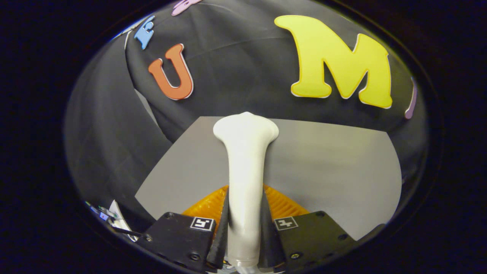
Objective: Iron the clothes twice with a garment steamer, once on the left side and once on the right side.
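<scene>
Gripper view, gripper clamped on white garment steamer, grey table beyond, no legible labels.

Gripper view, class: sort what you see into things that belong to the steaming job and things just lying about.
Belongs to the job:
- garment steamer, clamped between the fingers
- gripper
- grey surface beyond, perhaps the clothes

Lying about:
- cables and papers beside the fingers

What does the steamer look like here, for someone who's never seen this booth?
Start at the grey tabletop in front of the black cloth wall. The garment steamer is the cream-white wand rising over it, clamped between the gripper jaws. It alone is pale and smooth, flaring to a wide head beyond the jaws.
</scene>
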The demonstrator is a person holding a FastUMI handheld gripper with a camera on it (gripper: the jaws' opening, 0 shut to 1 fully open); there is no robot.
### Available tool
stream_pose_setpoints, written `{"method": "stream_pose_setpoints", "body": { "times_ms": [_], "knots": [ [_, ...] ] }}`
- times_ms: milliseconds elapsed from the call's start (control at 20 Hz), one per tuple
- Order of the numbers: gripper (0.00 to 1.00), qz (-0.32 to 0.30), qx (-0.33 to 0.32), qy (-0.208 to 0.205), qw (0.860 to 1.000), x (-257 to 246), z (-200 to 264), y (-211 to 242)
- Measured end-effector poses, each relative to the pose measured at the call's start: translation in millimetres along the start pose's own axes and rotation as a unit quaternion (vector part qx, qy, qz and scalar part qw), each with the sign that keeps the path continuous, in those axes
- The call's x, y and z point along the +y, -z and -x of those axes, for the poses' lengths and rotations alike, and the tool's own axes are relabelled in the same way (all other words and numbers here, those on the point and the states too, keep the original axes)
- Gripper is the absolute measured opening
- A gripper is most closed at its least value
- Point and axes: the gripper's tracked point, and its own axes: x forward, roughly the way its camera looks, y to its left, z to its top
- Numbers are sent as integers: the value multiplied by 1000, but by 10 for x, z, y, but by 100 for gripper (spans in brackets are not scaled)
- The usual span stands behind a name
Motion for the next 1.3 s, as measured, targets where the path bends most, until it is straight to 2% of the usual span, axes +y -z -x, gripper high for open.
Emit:
{"method": "stream_pose_setpoints", "body": {
  "times_ms": [250,650,1000,1300],
  "knots": [
    [35,-33,-21,-5,999,-26,94,-48],
    [34,-39,-85,-28,995,134,678,-181],
    [34,-40,-144,-34,988,110,1455,-80],
    [34,-50,-197,-1,979,-208,2290,286]
  ]
}}
